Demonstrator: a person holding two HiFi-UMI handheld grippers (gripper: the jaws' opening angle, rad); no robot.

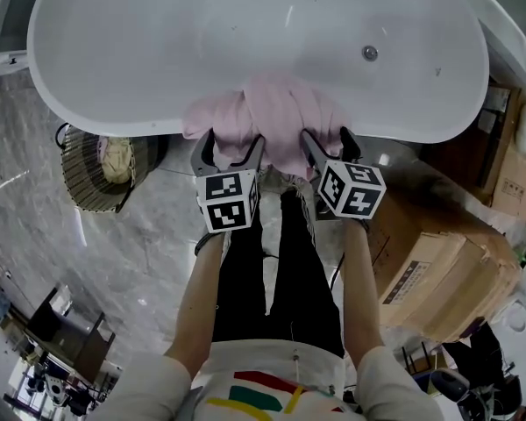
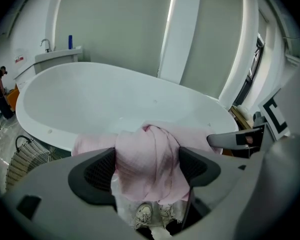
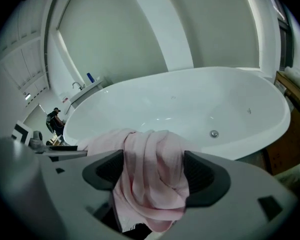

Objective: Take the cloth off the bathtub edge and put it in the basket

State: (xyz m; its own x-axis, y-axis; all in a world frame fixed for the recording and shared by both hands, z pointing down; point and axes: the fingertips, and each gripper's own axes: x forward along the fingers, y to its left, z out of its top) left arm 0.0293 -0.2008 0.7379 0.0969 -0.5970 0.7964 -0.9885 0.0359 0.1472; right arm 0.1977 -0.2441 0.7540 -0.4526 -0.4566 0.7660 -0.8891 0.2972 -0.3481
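Observation:
A pink cloth [image 1: 276, 112] hangs bunched over the near rim of the white bathtub [image 1: 114, 123]. My left gripper [image 1: 231, 152] stands at the cloth's left fold and my right gripper [image 1: 326, 146] at its right fold, both just below the rim. In the left gripper view the cloth [image 2: 149, 154] fills the gap of the left gripper [image 2: 147, 168], whose jaws are spread wide. The right gripper view shows the same: the cloth [image 3: 152, 159] hangs between the wide jaws of the right gripper [image 3: 152, 173]. Neither pair of pads visibly squeezes it. A woven basket [image 1: 101, 172] stands on the floor to the left.
Cardboard boxes [image 1: 438, 266] stand at the right, close to the tub. The basket [image 2: 25, 156] holds a pale bundle. The person's legs and shoes are straight below the cloth. The marble floor [image 1: 114, 261] spreads left of the legs. A sink counter [image 2: 57, 56] stands beyond the tub.

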